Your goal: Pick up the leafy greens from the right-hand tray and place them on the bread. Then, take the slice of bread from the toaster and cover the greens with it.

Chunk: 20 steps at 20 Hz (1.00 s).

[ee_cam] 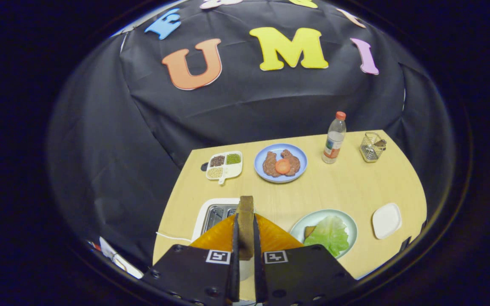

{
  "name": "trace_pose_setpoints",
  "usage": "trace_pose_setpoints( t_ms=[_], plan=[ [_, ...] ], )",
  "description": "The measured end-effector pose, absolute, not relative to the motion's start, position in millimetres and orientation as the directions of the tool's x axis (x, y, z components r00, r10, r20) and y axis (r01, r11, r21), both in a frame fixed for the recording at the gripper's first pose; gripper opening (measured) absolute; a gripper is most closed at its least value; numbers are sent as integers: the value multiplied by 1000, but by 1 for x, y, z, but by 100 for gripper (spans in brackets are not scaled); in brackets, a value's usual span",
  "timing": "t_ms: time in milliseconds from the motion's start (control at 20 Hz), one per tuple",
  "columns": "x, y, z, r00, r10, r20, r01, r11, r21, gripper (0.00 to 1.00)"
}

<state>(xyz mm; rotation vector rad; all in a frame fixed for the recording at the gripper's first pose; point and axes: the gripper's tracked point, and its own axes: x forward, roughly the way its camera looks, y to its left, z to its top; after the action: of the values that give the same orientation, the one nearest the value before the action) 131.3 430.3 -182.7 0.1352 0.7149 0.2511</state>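
Observation:
My gripper is shut on a slice of bread, held on edge between both fingers above the table. Just beyond and left of the fingers stands the white toaster with its slots showing. To the right of the fingers, a pale green plate holds the leafy greens, which lie over a slice of bread whose brown corner peeks out at the left.
A small white tray lies to the right of the green plate. Farther back stand a blue plate with meat and a tomato slice, a divided dish of grains, a bottle and a wire basket.

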Motion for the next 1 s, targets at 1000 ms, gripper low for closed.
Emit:
trace_pose_setpoints(
  t_ms=[1000],
  plan=[
    [168, 295, -290, 678, 219, -701, 58, 936, 347, 14]
  ],
)
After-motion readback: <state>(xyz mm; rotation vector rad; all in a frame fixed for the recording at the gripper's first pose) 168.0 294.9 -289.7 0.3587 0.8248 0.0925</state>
